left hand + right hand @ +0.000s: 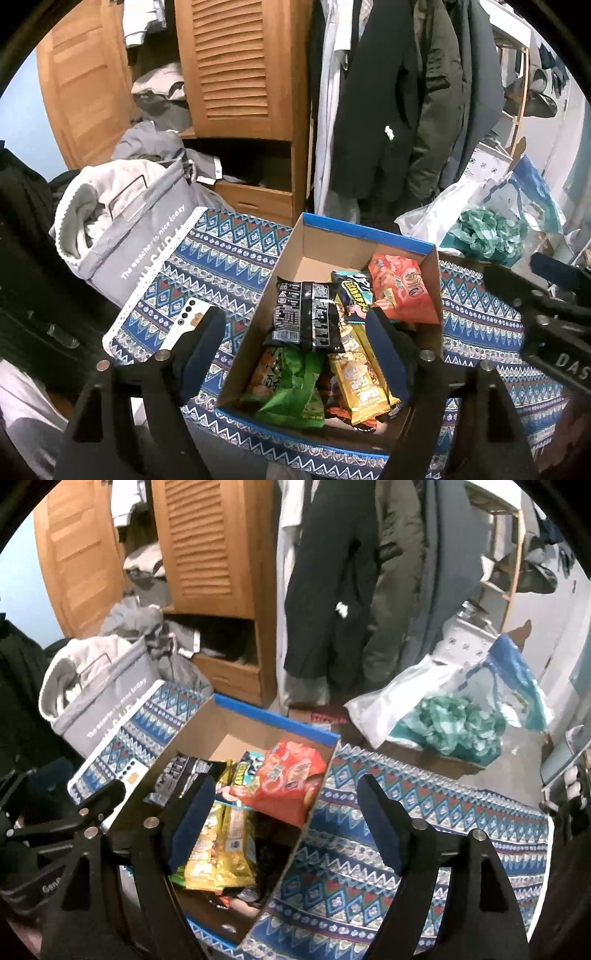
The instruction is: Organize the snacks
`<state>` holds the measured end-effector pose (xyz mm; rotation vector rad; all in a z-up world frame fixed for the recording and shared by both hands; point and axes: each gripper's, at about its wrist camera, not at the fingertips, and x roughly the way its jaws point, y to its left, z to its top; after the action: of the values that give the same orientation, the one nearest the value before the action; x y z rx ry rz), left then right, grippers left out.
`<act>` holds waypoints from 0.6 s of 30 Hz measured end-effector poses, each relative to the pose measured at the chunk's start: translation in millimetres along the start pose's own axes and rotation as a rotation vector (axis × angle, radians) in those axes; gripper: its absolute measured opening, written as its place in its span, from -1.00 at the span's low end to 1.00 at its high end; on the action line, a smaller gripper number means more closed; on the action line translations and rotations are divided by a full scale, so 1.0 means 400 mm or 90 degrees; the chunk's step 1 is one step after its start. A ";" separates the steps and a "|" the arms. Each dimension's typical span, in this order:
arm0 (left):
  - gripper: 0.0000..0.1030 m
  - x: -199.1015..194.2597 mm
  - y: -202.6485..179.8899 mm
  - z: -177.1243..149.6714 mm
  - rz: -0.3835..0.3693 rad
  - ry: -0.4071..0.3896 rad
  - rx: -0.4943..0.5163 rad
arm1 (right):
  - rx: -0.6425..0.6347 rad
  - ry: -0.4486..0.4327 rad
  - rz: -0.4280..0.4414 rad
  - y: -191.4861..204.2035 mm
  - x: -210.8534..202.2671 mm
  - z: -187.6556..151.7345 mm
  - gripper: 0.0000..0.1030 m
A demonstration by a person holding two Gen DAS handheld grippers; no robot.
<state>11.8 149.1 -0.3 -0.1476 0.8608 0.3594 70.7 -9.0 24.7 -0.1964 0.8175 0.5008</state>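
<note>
Open cardboard box with blue rim [364, 230] set on a blue patterned cloth with zigzag bands [229, 243] covering the tabletop. Inside the box, loosely piled: black snack packet with white print [306, 314] lying on top toward the left wall; orange-red snack bag [400, 290] propped against the far right corner; dark packet with yellow lettering [354, 290] between those two; yellow wrapped bars [360, 384] along the near right side; green snack bag [291, 384] at the near left corner. Far half of the box floor bare.

Left gripper [297, 354] poised above the near end of the box, jaws wide, nothing between them, pads clear of every packet. Right gripper [286, 819] poised over the right wall of the box, jaws wide and empty, left pad over the yellow bars, right pad over the cloth.

White phone with a row of camera lenses [184, 321] lying on the cloth just left of the box. Grey fabric laundry basket with white lettering [122, 236] standing at the far left edge of the cloth.
</note>
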 end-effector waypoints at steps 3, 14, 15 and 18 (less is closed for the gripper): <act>0.55 -0.015 0.006 -0.001 -0.008 -0.003 -0.009 | 0.001 -0.019 -0.006 -0.011 -0.029 -0.005 0.55; 0.55 -0.035 -0.013 -0.009 -0.008 0.006 -0.002 | -0.008 -0.051 -0.022 -0.050 -0.099 -0.050 0.56; 0.55 -0.038 -0.014 -0.009 -0.009 0.005 -0.002 | -0.005 -0.053 -0.023 -0.057 -0.103 -0.055 0.56; 0.55 -0.053 -0.021 -0.007 -0.014 -0.002 -0.003 | -0.001 -0.052 -0.027 -0.072 -0.105 -0.066 0.56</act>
<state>0.2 135.3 13.7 -0.1609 0.8547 0.3413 43.8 -58.1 37.5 -0.1926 0.7326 0.4672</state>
